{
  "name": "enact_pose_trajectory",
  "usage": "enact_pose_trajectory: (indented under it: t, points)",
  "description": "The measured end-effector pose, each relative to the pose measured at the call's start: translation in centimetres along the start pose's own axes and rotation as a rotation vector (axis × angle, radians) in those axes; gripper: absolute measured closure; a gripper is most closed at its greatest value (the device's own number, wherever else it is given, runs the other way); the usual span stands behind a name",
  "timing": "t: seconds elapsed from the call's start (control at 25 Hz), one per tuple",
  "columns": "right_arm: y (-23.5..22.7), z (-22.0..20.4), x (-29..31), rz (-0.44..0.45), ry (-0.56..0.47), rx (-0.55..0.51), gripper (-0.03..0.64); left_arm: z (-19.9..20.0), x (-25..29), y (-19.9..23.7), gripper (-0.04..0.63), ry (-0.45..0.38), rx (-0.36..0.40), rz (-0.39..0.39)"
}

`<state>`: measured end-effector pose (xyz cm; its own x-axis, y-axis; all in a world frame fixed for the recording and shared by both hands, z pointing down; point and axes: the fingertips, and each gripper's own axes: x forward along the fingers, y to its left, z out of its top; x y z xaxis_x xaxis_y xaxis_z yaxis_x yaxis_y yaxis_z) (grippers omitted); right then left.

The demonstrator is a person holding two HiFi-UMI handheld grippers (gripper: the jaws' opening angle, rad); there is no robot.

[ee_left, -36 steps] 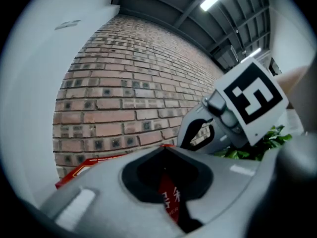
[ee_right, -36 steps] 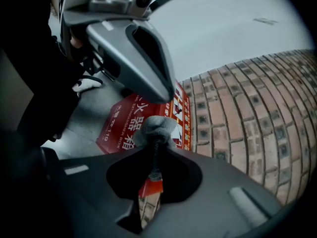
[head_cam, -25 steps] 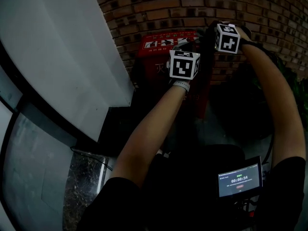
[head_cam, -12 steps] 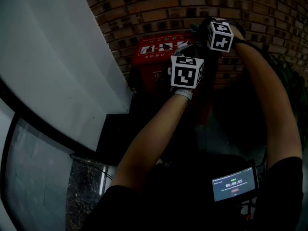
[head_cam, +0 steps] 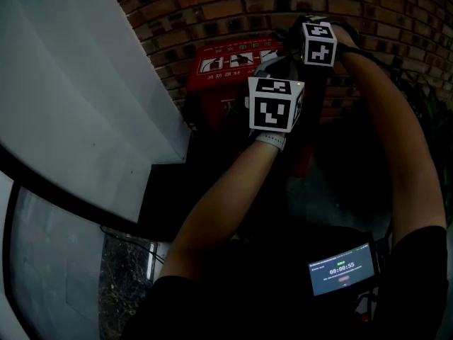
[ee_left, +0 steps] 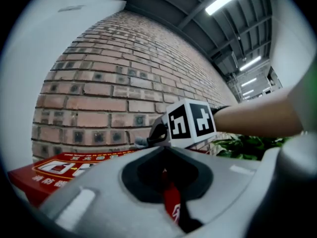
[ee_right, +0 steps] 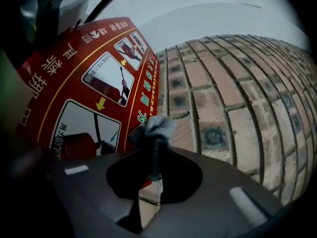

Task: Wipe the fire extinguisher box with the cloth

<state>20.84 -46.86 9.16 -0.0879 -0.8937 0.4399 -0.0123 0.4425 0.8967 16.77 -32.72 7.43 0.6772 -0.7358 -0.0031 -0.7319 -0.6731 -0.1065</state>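
By the brick wall (ee_right: pixel 223 93), the right claw (ee_right: pixel 150 175) is pinching a grey cloth (ee_right: pixel 151 128) at the top edge of the red fire extinguisher box (ee_right: pixel 74 73). The left claw (ee_left: pixel 166 172) is sitting closed and empty.

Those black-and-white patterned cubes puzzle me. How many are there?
2. The nearer cube is before the red box; the farther cube is up by the brick wall. None looks hidden.

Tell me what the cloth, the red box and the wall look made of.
Cloth: soft grey fabric, bunched and fuzzy. Box: probably painted metal or plastic, smooth red with printed labels. Wall: rough, matte brick with mortar joints.
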Motion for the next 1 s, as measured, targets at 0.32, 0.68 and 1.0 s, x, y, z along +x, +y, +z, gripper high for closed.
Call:
enact_pose_trajectory:
  t: [0.32, 0.68, 1.0]
  points:
    - [1.7, 0.7, -1.9, 0.107, -0.017, -0.016, 0.584, -0.4, 0.3, 0.6, 0.595, 0.006, 0.053, 0.032]
    - [4.6, 1.8, -6.7, 0.161, -0.050, -0.034, 0.584, -0.2, -0.2, 0.0, 0.595, -0.024, -0.033, -0.016]
    - [7.1, 2.8, -11.1, 0.233, -0.072, -0.056, 0.584, -0.7, -1.9, -1.8, 0.596, 0.067, -0.018, -0.015]
